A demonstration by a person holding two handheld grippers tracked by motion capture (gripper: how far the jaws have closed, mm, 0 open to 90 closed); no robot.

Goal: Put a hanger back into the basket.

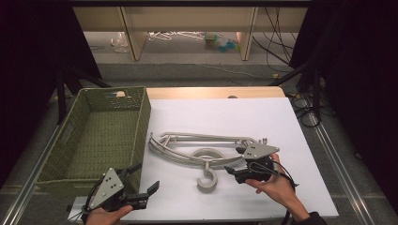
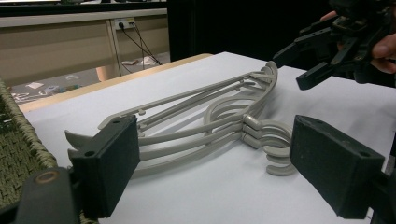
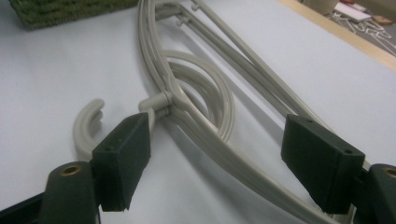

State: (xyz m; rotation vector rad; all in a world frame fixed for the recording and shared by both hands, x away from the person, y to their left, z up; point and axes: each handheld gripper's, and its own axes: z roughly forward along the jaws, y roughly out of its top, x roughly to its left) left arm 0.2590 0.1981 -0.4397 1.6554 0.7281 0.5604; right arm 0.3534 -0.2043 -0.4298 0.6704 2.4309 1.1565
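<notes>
Several grey plastic hangers [image 1: 178, 159] lie stacked on the white table [image 1: 263, 126], their hooks [image 1: 207, 180] pointing toward the near edge. My right gripper [image 1: 233, 159] is at the stack's right end, held by a hand. In the right gripper view its jaws [image 3: 223, 161] stand open, with the hangers' arms [image 3: 196, 93] running between the pads, untouched. My left gripper [image 1: 147, 176] hovers open at the near left, by the basket corner. In the left gripper view the hangers [image 2: 196, 135] lie ahead of its empty open jaws [image 2: 224, 163], and the right gripper [image 2: 292, 70] is at the far end.
A green woven basket [image 1: 141, 122] stands on the left side of the table, its inside bare; its rim also appears in the left gripper view [image 2: 18, 140] and the right gripper view [image 3: 60, 11]. Behind the table are wooden furniture legs, cables and dark stands on the floor.
</notes>
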